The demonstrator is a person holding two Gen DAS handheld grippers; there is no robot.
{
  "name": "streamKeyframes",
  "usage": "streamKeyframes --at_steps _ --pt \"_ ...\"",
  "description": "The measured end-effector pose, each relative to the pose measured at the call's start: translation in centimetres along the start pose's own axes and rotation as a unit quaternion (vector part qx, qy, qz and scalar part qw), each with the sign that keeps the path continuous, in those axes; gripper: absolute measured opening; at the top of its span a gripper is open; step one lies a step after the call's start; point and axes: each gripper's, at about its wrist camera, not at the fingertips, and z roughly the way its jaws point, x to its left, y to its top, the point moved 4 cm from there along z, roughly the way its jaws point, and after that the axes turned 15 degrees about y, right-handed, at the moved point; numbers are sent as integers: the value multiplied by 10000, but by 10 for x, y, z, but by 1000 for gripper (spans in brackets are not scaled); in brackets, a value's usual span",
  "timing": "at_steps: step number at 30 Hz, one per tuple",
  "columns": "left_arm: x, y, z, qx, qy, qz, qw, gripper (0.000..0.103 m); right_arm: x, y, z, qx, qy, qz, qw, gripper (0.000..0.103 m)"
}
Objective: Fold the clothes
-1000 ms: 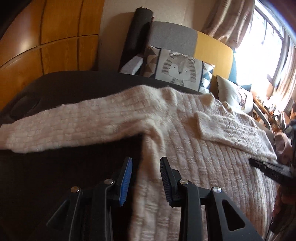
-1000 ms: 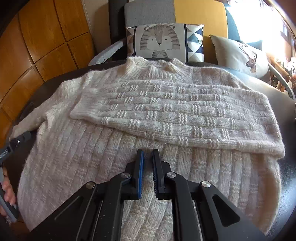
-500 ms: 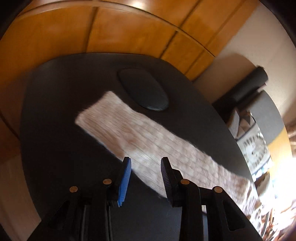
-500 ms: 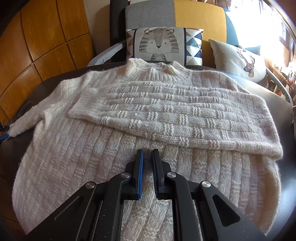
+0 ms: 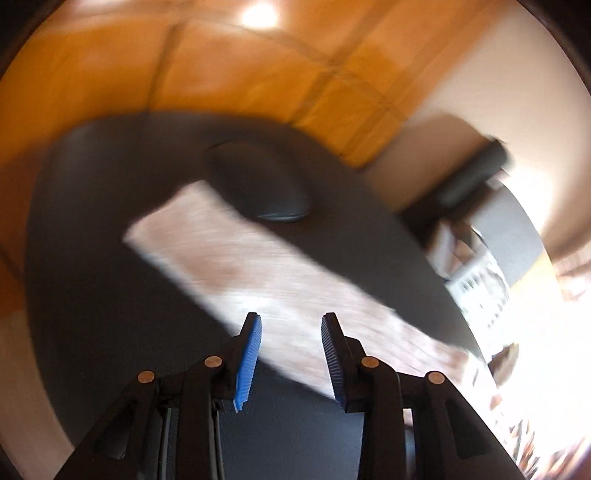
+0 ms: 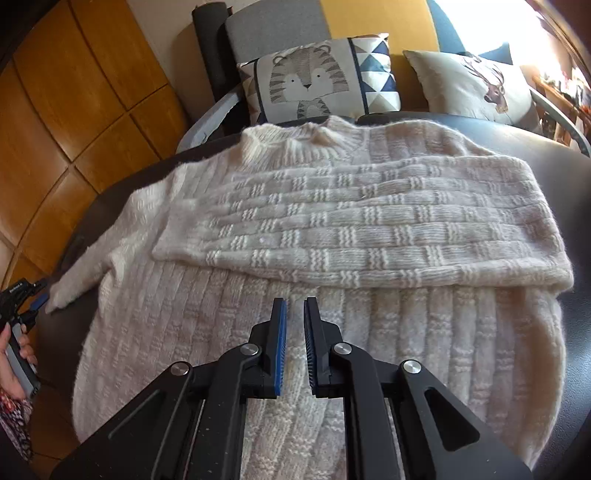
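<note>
Left wrist view, blurred: dark table (image 5: pixel 92 295) against wood panels (image 5: pixel 221 74); left gripper (image 5: pixel 290 332) open, empty, above the loose sleeve (image 5: pixel 258 280), long axis running from cuff at upper left to lower right. Right wrist view: sofa with cushions (image 6: pixel 325 81) behind; sweater (image 6: pixel 332 314) flat on table, other sleeve already across chest; right gripper (image 6: pixel 293 325) nearly closed, empty, over hem. Left gripper nearer the loose sleeve.

Orange wood-panel wall (image 6: pixel 85 122) on the left, a grey-and-yellow sofa (image 6: pixel 280 33) behind the dark table (image 6: pixel 546 162), tiger cushion (image 6: pixel 321 79) and deer cushion (image 6: pixel 476 86) (window glare blows out the right).
</note>
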Motion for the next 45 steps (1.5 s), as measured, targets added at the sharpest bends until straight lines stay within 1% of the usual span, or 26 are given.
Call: streamKeyframes --at_steps 2,4,5,6,8,10,11,12,13,15,17,20,21,24,26,27,28,31,33,35,37,38,39,42,43,45 --pt "-45 -12 -15 -116 -341 607 9975 34 -10 9 -16 -130 49 141 9998 11" --pt "-97 -34 -29 -124 -805 1213 9893 34 -21 18 -35 -240 81 192 9995 11" --pt "-122 -47 -35 -115 -1016 1497 9834 34 -28 23 -44 -270 48 208 9994 11" --pt "-147 -62 -40 -70 -1213 1751 9770 34 -36 28 -53 -299 -55 206 9993 11" --pt "-197 -94 -50 18 -1584 2246 9615 34 -57 38 -72 -347 -474 152 9982 14" --pt "-241 -125 -53 97 -1701 2623 9498 34 -82 49 -90 -396 -872 124 9953 20" --pt "-262 -140 -54 132 -1742 2804 9439 34 -96 55 -97 -405 -1033 139 9937 22" --pt "-278 -156 -53 147 -1680 2942 9408 34 -110 60 -103 -396 -1178 165 9921 22" --pt "-288 -171 -51 191 -1616 3065 9379 34 -122 65 -105 -369 -1247 196 9913 22" --pt "-311 -195 -44 206 -1467 3325 9314 34 -139 74 -106 -336 -1231 224 9916 22" --pt "-321 -219 -39 -2 -1171 3663 9231 34 -150 84 -101 -257 -1200 123 9924 22" --pt "-321 -239 -27 -318 -860 4081 9083 34 -150 100 -79 -156 -994 -114 9949 22" --pt "-318 -241 -23 -342 -913 4071 9082 34 -149 106 -71 -117 -920 -180 9955 22" --pt "-308 -235 -16 -214 -1167 3805 9172 35 -145 126 -40 57 -705 -268 9971 22" --pt "-306 -234 -18 -218 -1219 3758 9184 35 -145 138 -21 257 -674 -310 9969 22" --pt "-308 -235 -16 -257 -1189 3780 9178 35 -146 141 -10 446 -757 -333 9956 22" --pt "-310 -236 -15 -298 -1158 3803 9171 35 -149 143 -2 593 -862 -341 9939 19" --pt "-316 -238 -12 -427 -1056 3874 9148 35 -164 148 11 781 -1264 -276 9885 14" --pt "-314 -237 -11 -400 -1104 3832 9162 35 -173 152 9 631 -1443 -178 9874 14" --pt "-312 -235 -10 -344 -1175 3756 9186 37 -177 153 8 480 -1529 -218 9868 14" --pt "-312 -235 -9 -353 -1180 3749 9188 37 -177 153 8 347 -1546 -348 9868 14" --pt "-312 -235 -9 -359 -1180 3747 9189 37 -176 152 7 298 -1462 -404 9880 14" --pt "-312 -236 -9 -368 -1173 3754 9187 37 -174 151 2 241 -1276 -387 9908 14" --pt "-311 -236 -9 -348 -1203 3728 9194 37 -168 145 -30 -94 -817 -223 9964 15" --pt "-311 -236 -9 -351 -1200 3728 9195 37 -163 140 -44 -205 -792 -272 9963 15" --pt "-312 -236 -9 -356 -1193 3729 9195 37 -155 125 -66 -245 -896 -431 9947 15"
